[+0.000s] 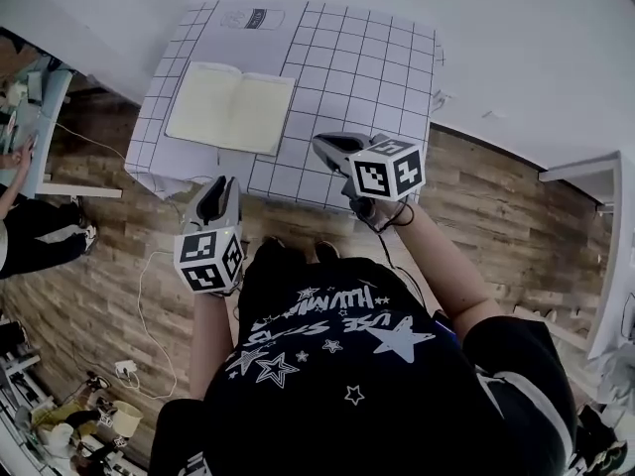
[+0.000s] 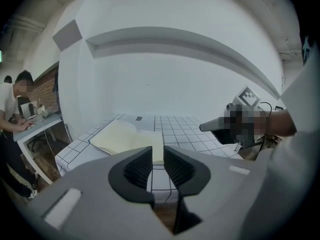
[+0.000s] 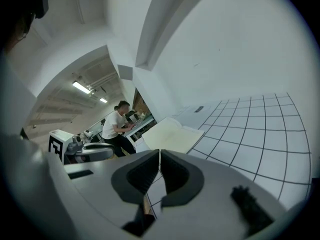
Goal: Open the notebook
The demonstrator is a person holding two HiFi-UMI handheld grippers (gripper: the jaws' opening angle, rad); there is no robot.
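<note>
Notebook [image 1: 230, 107] lies open on the gridded tabletop [image 1: 367, 58], toward its left side.
Left gripper [image 2: 157, 151] has a narrow gap between its jaws and holds nothing; right gripper [image 3: 160, 156] is closed and empty. Both are by the tabletop's near edge, clear of the notebook.

Head view looks steeply down from above; both gripper views, low at six o'clock off the table [image 1: 367, 58], share the notebook [image 1: 230, 107].

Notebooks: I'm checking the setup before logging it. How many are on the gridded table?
1. The notebook lies open, pages up, on the left part of the gridded table. No second one shows, and nothing on the tabletop could hide one.
</note>
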